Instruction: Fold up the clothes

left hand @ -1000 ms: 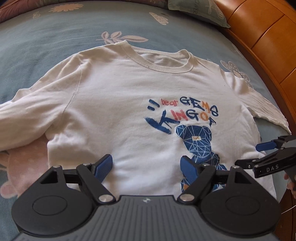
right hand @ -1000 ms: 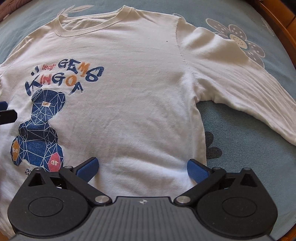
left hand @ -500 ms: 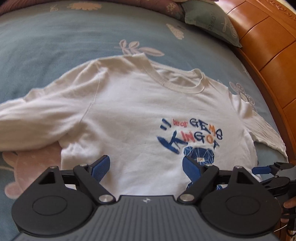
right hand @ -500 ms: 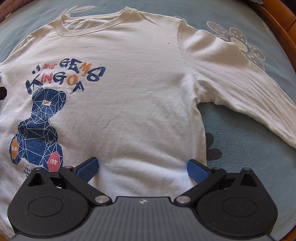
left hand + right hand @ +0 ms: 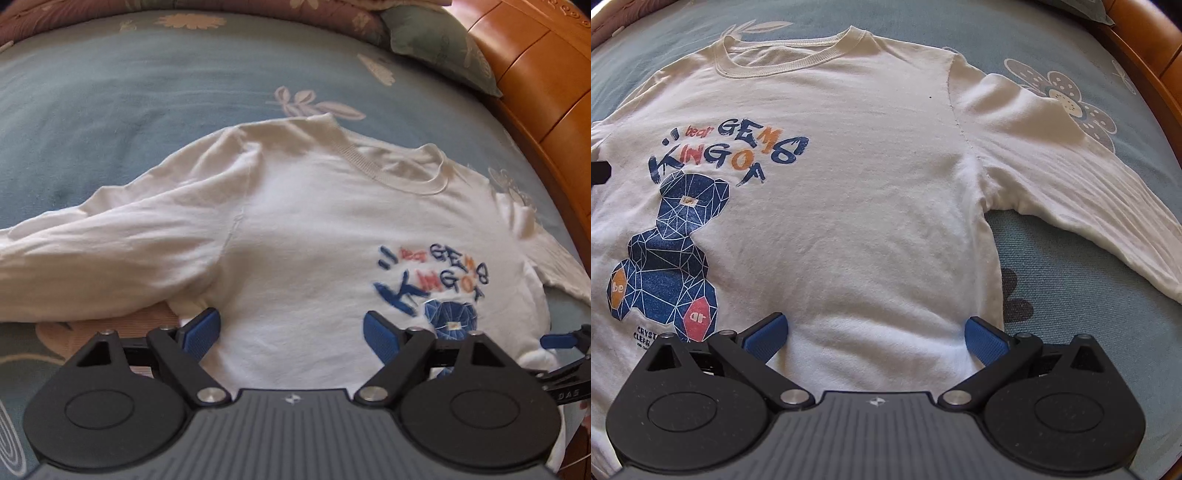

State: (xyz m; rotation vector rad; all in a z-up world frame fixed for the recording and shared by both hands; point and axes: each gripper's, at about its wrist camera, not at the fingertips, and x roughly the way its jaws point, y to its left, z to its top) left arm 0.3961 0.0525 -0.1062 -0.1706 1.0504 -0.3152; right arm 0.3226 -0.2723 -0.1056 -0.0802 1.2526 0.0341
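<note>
The white long-sleeved shirt [image 5: 871, 192] lies flat, print up, on the blue flowered bed [image 5: 110, 96]. The left gripper [image 5: 291, 332] hangs over its lower body near the left armpit, jaws wide, holding nothing. The right gripper [image 5: 875, 336] hangs above the hem by the side seam (also spread wide and empty). The collar points away from both grippers, sleeves stretching out sideways.

A bed [image 5: 155, 92] fills the frame under a pale blue floral sheet. A grey-green pillow [image 5: 439, 48] lies upper right against the glossy orange wooden headboard [image 5: 546, 74], sunlit.
</note>
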